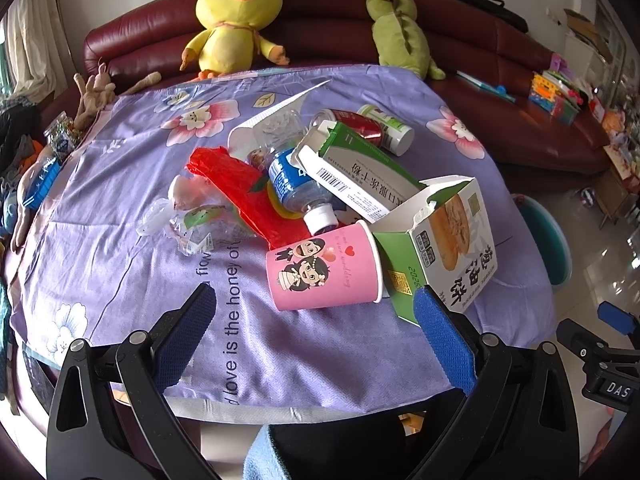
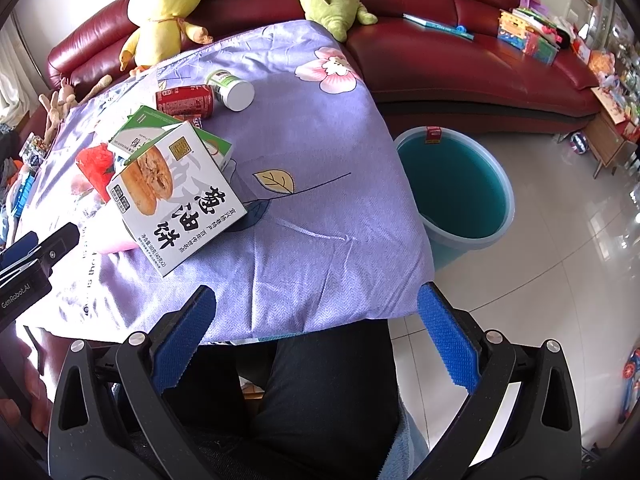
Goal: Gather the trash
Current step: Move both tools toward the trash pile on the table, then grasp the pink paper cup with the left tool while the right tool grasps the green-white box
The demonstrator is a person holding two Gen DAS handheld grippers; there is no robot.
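A heap of trash lies on the purple flowered tablecloth (image 1: 132, 292): a pink paper cup (image 1: 324, 270) on its side, an open white-and-green pancake box (image 1: 448, 240), a green-and-white carton (image 1: 360, 168), a plastic water bottle (image 1: 296, 184), a red plastic bag (image 1: 248, 188), clear wrappers (image 1: 188, 216), a red can (image 1: 356, 124) and a white pill bottle (image 1: 388, 128). My left gripper (image 1: 316, 300) is open and empty just in front of the cup. My right gripper (image 2: 316, 300) is open and empty at the table's near right corner. The pancake box (image 2: 176, 192), can (image 2: 184, 100) and teal bucket (image 2: 452, 188) show in the right wrist view.
A dark red sofa (image 1: 320, 36) stands behind the table with a yellow chick plush (image 1: 232, 20) and a green plush (image 1: 396, 36). The bucket stands on the tiled floor (image 2: 560, 280) right of the table. Toys and boxes (image 2: 532, 40) lie on the sofa's right end.
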